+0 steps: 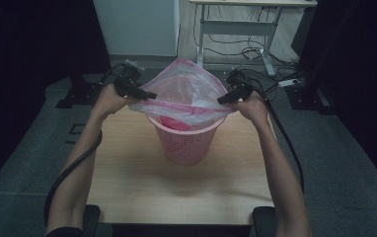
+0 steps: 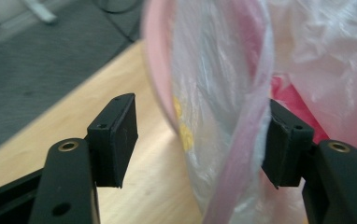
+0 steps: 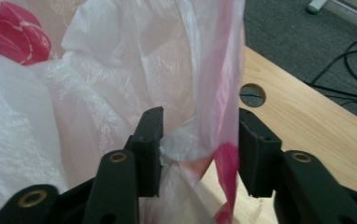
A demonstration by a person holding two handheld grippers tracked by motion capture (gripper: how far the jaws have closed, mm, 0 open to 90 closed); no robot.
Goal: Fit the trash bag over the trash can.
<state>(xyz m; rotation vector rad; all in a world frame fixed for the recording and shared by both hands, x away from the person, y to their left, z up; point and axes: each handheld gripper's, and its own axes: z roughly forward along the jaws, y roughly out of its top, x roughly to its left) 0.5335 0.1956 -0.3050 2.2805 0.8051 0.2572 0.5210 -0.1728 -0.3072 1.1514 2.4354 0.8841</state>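
The pink plastic bag (image 1: 186, 91) is sitting in the pink basket (image 1: 185, 143) in the middle of the wooden table (image 1: 137, 187), its mouth billowing up wide above the basket rim and its edge spilling over the front of that rim. Something bright pink is showing down inside the basket through the film.

At the bag's left edge, the left gripper (image 1: 144, 94) is reaching in level, held in the person's left hand (image 1: 108, 100). In the left gripper view (image 2: 197, 144) its jaws are standing clearly apart with the bag's film and pink hem hanging between them; the hem is lying against the right-hand pad while the other pad is standing well clear of the plastic, so nothing is being squeezed there.

At the opposite edge, the right gripper (image 1: 224, 98) is coming in from the person's right hand (image 1: 251, 106). In the right gripper view (image 3: 200, 149) the jaws are also parted, with a bunched fold of the bag between them: the crumple is touching the left pad, and the stretched pink hem is hanging between it and the other pad, which is not pressing on it.

A cable is trailing from each gripper back along the forearms. Beyond the table, a desk frame (image 1: 236, 29) and loose cables are lying on the grey floor.
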